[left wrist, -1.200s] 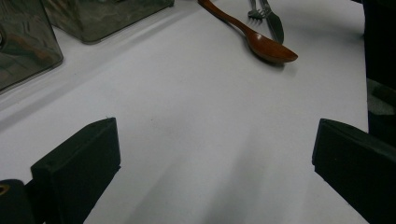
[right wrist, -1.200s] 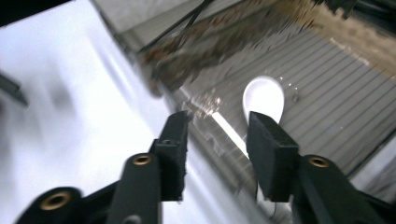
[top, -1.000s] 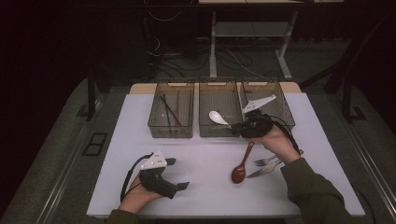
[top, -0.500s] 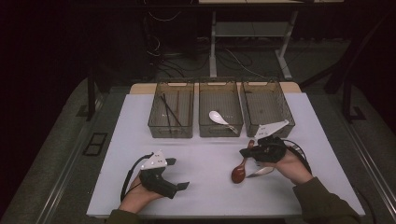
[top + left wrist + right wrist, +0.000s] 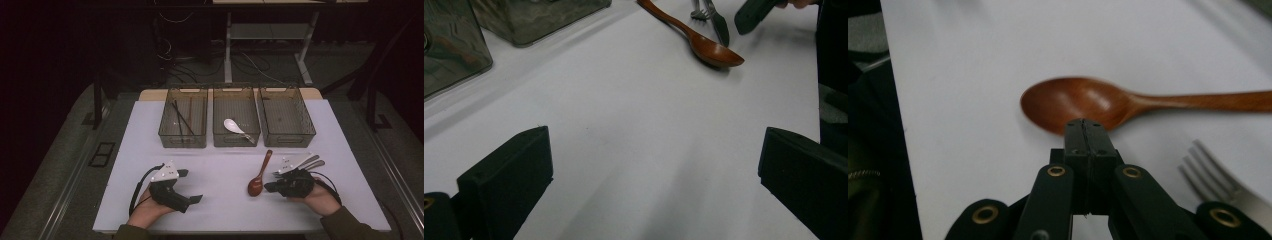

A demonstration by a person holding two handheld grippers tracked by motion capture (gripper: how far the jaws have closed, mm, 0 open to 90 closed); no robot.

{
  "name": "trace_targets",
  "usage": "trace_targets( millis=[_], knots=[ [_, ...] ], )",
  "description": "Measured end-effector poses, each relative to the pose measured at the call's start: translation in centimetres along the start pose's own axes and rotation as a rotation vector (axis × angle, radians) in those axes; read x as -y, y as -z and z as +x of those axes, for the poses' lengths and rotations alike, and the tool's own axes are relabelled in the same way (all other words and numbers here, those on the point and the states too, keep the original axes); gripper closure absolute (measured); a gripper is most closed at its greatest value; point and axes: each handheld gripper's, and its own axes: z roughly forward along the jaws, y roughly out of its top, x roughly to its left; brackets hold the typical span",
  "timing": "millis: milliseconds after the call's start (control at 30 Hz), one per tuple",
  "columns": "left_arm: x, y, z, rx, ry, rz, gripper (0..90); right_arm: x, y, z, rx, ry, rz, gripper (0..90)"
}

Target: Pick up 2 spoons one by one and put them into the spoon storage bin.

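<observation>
black jaws of the right gripper [image 5: 1086, 131] are pressed flat together with nothing between them, their tips just short of the bowl of the wooden spoon [image 5: 1128, 104] and pointing at it. in the high view this gripper [image 5: 272, 187] sits low over the white table [image 5: 220, 170], just beside the spoon's bowl [image 5: 256, 186], and the spoon lies loose on the table in front of the middle bin [image 5: 236, 120], handle slanting up toward the bins. a metal fork [image 5: 1218, 180] and what seems to be a second piece of cutlery lie just behind the hand; the high view is too dim there to tell them apart. the left gripper [image 5: 191, 199] rests near the table's front edge, well apart from the spoon, jaws spread wide and empty, the left gripper view looking across bare table toward the spoon [image 5: 704, 42]. beyond, the left bin [image 5: 182, 120] holds dark chopsticks [image 5: 182, 119], the middle one a white spoon [image 5: 235, 127], and the right bin [image 5: 286, 117] looks empty.

judging by this, the step in hand is the approach to pick up the wooden spoon. the next move calls for the right jaws to open, straddle the neck or handle, and close before lifting; pinching the rounded bowl would likely slip.
</observation>
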Motion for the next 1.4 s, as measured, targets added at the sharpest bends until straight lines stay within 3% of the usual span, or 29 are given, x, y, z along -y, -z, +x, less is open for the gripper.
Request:
trace_targets(
  millis=[267,567,1033,1400],
  knots=[
    [0.0,0.0,0.0,0.0,0.001,-0.001,0.4,0.3,-1.0,0.5,-0.006,0.013,0.067,89.3],
    [0.0,0.0,0.1,-0.004,0.004,0.004,0.4,0.1,-1.6,0.5,-0.011,0.019,0.103,89.3],
    [0.0,0.0,0.0,-0.004,0.004,0.006,0.4,-0.6,-2.2,0.5,-0.014,0.049,0.116,89.3],
    [0.0,0.0,0.0,-0.004,0.003,0.006,0.5,-1.7,-3.3,0.6,-0.013,0.059,0.092,89.4]
  ],
)
